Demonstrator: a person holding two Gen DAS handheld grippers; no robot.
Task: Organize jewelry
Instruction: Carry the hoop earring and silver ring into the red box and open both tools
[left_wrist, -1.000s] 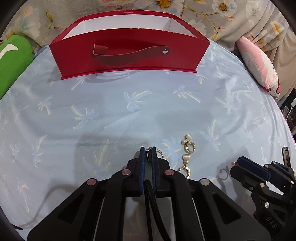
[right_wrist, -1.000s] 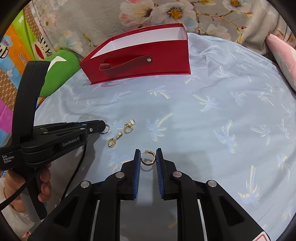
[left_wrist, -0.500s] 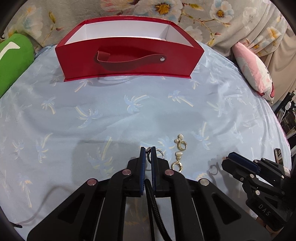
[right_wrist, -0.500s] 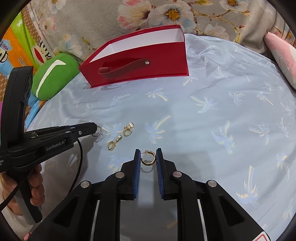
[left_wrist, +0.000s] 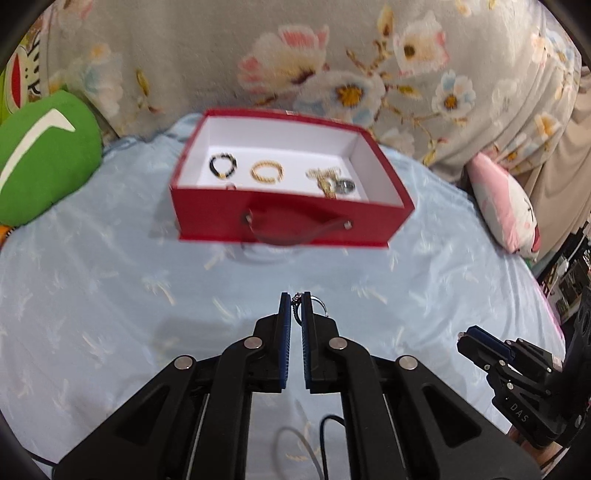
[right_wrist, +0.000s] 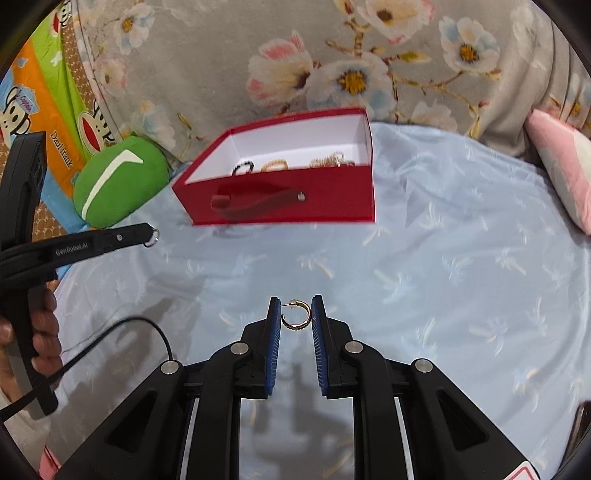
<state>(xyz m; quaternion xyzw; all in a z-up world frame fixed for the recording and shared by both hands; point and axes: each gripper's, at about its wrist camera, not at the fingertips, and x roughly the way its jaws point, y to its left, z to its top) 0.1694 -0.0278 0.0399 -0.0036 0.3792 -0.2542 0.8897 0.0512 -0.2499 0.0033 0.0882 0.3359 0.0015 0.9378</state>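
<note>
A red box (left_wrist: 295, 219) with a white inside stands on the blue sheet; it also shows in the right wrist view (right_wrist: 332, 192). Inside lie a black bead bracelet (left_wrist: 222, 165), a gold bracelet (left_wrist: 266, 172) and a pile of gold and silver pieces (left_wrist: 330, 181). My left gripper (left_wrist: 296, 301) is shut on a silver ring (left_wrist: 317, 304), held above the sheet in front of the box. My right gripper (right_wrist: 295, 304) is shut on a gold hoop earring (right_wrist: 296, 317), also raised, to the right of the left one.
A green cushion (left_wrist: 40, 158) lies left of the box. A pink cushion (left_wrist: 506, 210) lies at the right edge. A floral cloth (left_wrist: 295, 55) rises behind the box. The blue palm-print sheet (left_wrist: 110, 295) spreads around both grippers.
Both grippers have lifted off the sheet with their pieces and tilted so the inside of the box shows. The loose earrings on the sheet have dropped out of view.
</note>
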